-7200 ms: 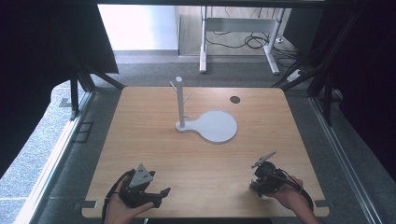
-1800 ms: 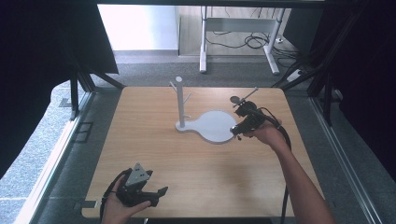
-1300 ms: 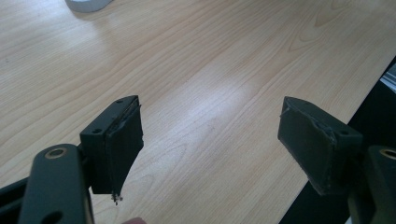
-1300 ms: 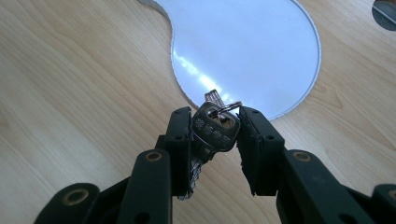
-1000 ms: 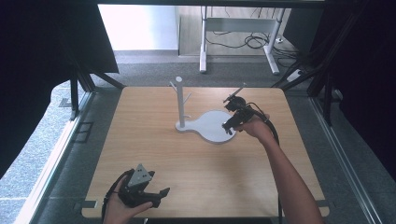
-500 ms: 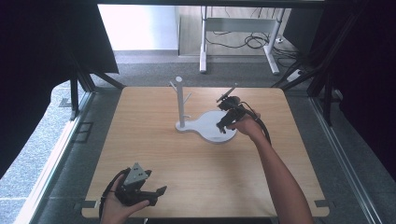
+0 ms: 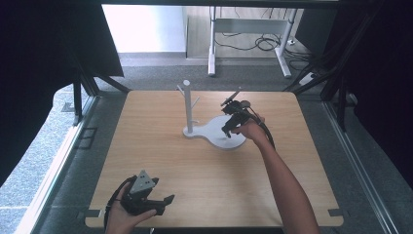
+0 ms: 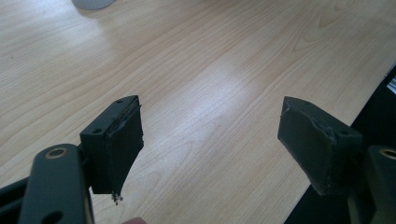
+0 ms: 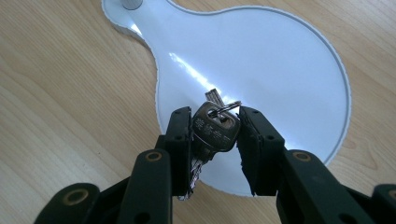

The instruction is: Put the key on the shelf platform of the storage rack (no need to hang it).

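Metal key [image 9: 214, 130] between hand-held gripper [image 9: 215, 140] jaws

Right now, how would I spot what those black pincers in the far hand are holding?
Find the white round-based stand with its upright peg post on the wooden table. Just above the disc, the right gripper pinches a silver metal key on a small ring, the scene's one shiny metal item.

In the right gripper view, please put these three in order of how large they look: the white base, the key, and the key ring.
1. The white base, by far the largest.
2. The key, held between the fingers; it sits nearer the camera, which enlarges it.
3. The key ring, smallest and partly hidden.
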